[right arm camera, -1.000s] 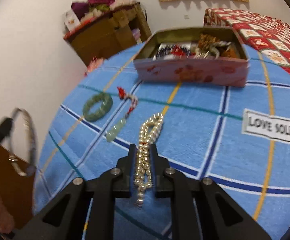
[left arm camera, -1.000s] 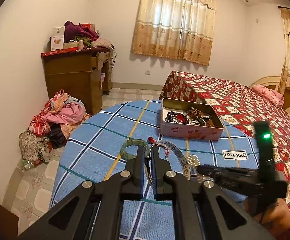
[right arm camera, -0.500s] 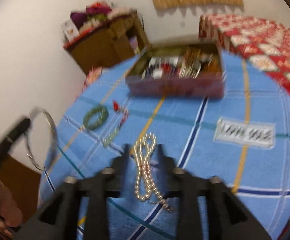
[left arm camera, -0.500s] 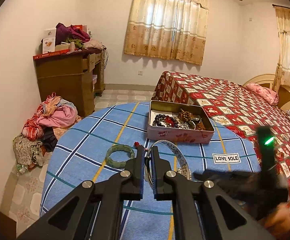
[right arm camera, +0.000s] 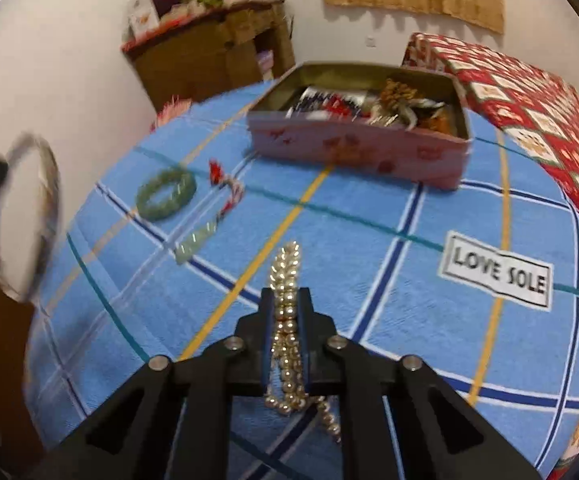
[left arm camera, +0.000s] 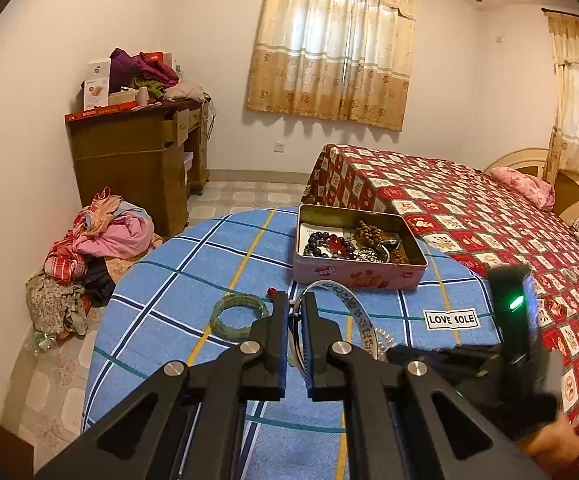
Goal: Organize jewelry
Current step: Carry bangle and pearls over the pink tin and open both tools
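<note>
My left gripper [left arm camera: 295, 308] is shut on a silver bangle [left arm camera: 355, 312], holding it above the blue checked table [left arm camera: 193, 280]. In the right wrist view that bangle [right arm camera: 47, 200] hangs blurred at the left edge. My right gripper [right arm camera: 286, 300] points down at the cloth. Its jaws are closing on a gold bead necklace [right arm camera: 287, 268], with the pads against the strand and loose beads trailing behind. A green bracelet [right arm camera: 165, 194] and a jade pendant on a red cord [right arm camera: 197, 240] lie left of the necklace. The pink tin box [right arm camera: 353, 148], open and holding several pieces of jewelry, stands at the far side.
A white "LOVE SOLE" label [right arm camera: 497, 272] is sewn on the cloth at the right. A bed with a red patterned cover [left arm camera: 469, 208] runs close to the table's right side. A brown cabinet [left arm camera: 137, 160] and a pile of clothes [left arm camera: 97, 240] sit by the left wall.
The right gripper's jaws spread over the bead necklace half a second ago and have come together on it again. The left gripper keeps the bangle and has hardly moved.
</note>
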Tool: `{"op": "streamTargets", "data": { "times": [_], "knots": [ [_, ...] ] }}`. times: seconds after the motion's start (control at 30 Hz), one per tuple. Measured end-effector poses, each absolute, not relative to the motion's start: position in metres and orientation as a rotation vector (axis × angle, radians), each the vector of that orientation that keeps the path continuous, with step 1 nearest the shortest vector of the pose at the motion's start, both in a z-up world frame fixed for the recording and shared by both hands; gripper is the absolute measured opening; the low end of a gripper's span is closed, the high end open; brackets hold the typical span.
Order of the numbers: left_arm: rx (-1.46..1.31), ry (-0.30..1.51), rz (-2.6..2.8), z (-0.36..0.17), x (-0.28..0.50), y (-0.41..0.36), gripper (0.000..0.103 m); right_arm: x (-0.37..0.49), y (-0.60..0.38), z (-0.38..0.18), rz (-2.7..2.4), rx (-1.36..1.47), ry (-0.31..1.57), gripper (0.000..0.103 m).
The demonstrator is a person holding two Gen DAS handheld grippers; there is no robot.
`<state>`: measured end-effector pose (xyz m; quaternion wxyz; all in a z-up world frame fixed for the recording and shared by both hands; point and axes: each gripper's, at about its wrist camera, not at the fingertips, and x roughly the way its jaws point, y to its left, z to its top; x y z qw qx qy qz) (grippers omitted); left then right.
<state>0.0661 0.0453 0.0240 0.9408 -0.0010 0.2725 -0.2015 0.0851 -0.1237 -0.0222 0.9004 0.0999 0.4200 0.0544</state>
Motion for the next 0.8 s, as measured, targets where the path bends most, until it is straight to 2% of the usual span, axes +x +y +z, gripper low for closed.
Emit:
{"op": "streamTargets", "data": {
  "times": [0.5,0.8],
  "knots": [
    [0.037,0.518,-0.470,0.039,0.080,0.011,0.005,0.071,-0.153,0.059,0.096,0.279,0.621,0.009],
    [0.046,0.463,-0.502,0.059,0.119,-0.018,0.005,0.106,-0.180,0.101,0.097,0.285,0.502,0.009]
  ]
}}
